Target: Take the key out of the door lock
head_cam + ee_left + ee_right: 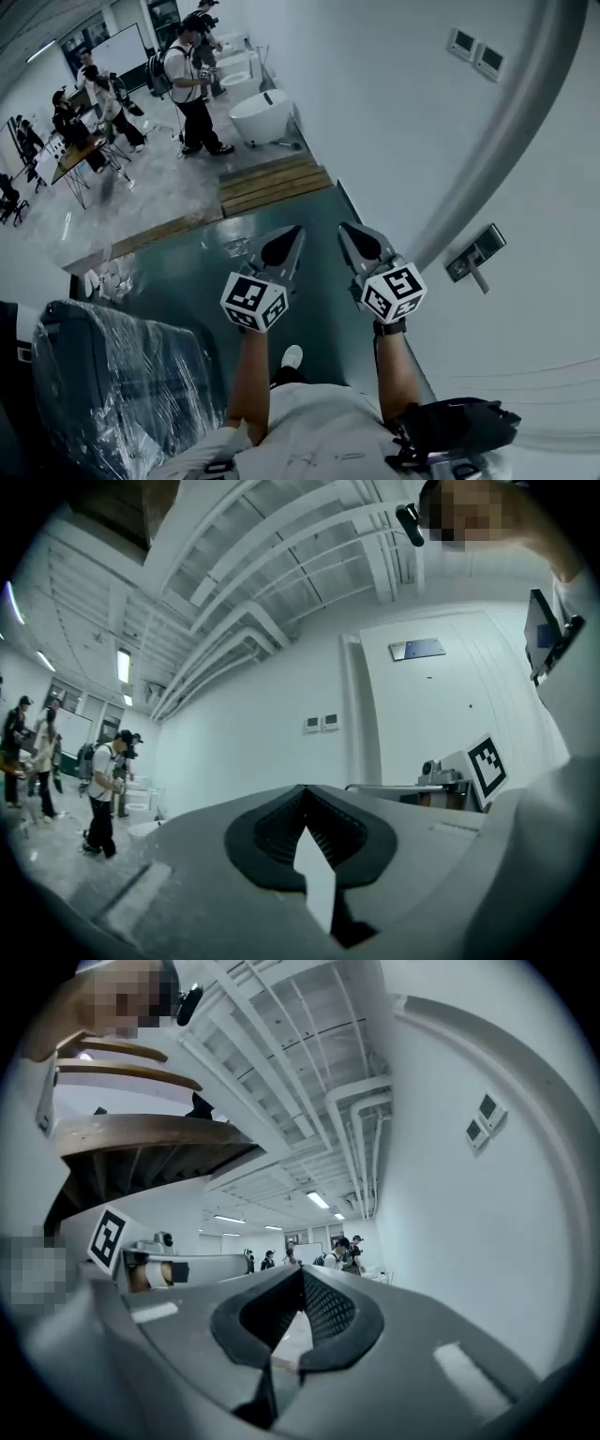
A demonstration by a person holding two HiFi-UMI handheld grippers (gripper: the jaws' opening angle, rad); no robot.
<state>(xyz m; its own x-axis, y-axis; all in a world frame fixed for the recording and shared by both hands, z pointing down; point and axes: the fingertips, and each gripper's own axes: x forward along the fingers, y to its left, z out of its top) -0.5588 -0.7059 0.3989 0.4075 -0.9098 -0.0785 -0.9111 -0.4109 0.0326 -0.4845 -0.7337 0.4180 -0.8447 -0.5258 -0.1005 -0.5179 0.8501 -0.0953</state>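
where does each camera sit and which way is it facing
head view: on the person's head, looking steeply down at the floor; forearms, left tongs and right tongs show, both shut.
left gripper view: on the left tongs, facing a wall with wall panels; right tongs' marker cube at right.
right gripper view: on the right tongs, facing along the wall toward distant people; left tongs' marker cube at left.
shared: the wall panels show in all three.
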